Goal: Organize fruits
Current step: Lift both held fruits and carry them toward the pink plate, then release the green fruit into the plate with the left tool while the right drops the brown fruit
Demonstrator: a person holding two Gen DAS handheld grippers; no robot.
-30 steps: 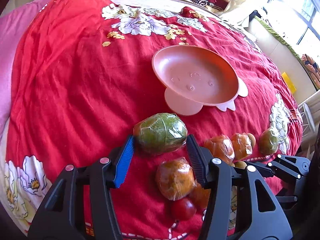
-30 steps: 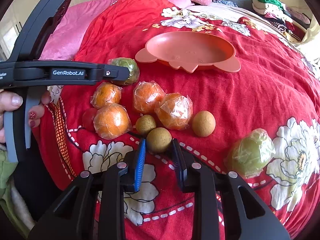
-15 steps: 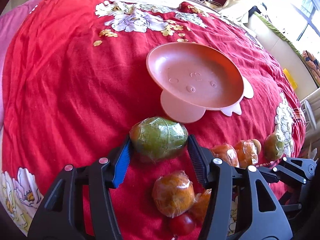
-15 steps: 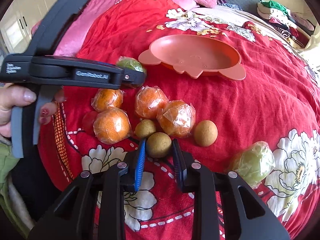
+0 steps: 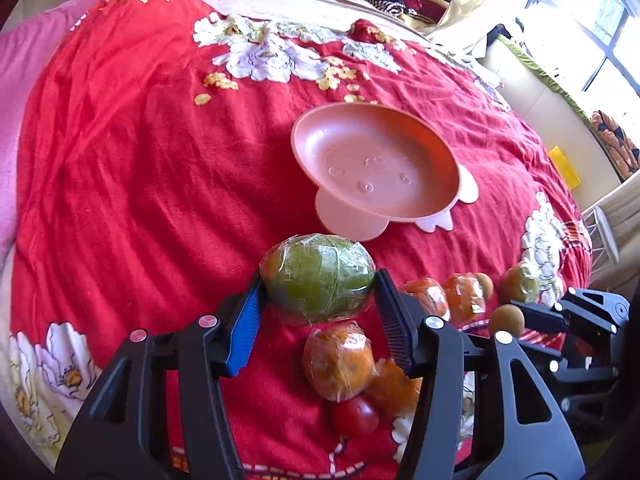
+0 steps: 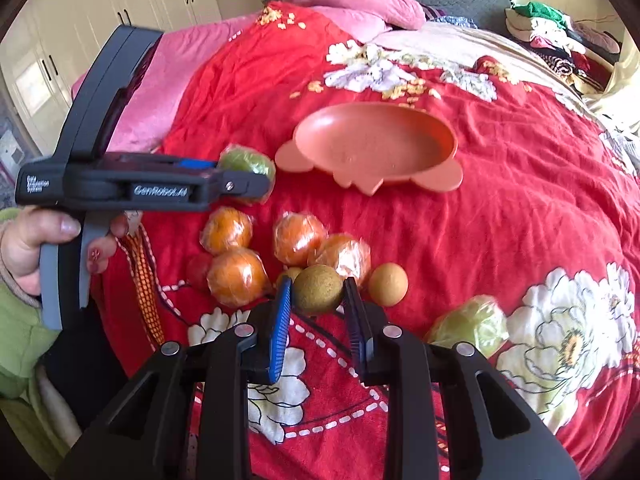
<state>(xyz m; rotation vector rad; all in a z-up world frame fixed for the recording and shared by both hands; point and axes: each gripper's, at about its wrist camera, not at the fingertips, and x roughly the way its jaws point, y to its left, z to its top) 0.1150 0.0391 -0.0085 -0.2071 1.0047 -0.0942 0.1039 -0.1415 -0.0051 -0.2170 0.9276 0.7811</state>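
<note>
- Green fruit point(image 5: 318, 276): large, oval, sealed in clear film, a patch of orange at its left end. Sits between the left gripper's point(image 5: 318, 292) pads, which press both its sides; from the right wrist view it is raised off the red bedspread point(image 5: 140, 168), left of the pink dish point(image 5: 376, 164).
- Left gripper: jaws spread wide, clamped on the green fruit. A hand point(image 6: 44, 248) holds its grey trigger.
- Below it on the bedspread: film-wrapped oranges point(image 5: 338, 360) in a loose cluster, a small red tomato point(image 5: 355, 416) just beside them.
- Brown round fruit point(image 6: 319, 289): small, matt, rough skin. Held between the right gripper's point(image 6: 319, 308) pads, jaws narrowly apart and closed on it.
- A paler brown fruit point(image 6: 388, 284) lies just right of it; a second wrapped green fruit point(image 6: 470, 326) farther right, on a white flower print.
- Pink dish: shallow, with ear-shaped tabs, beyond the fruit cluster.
</note>
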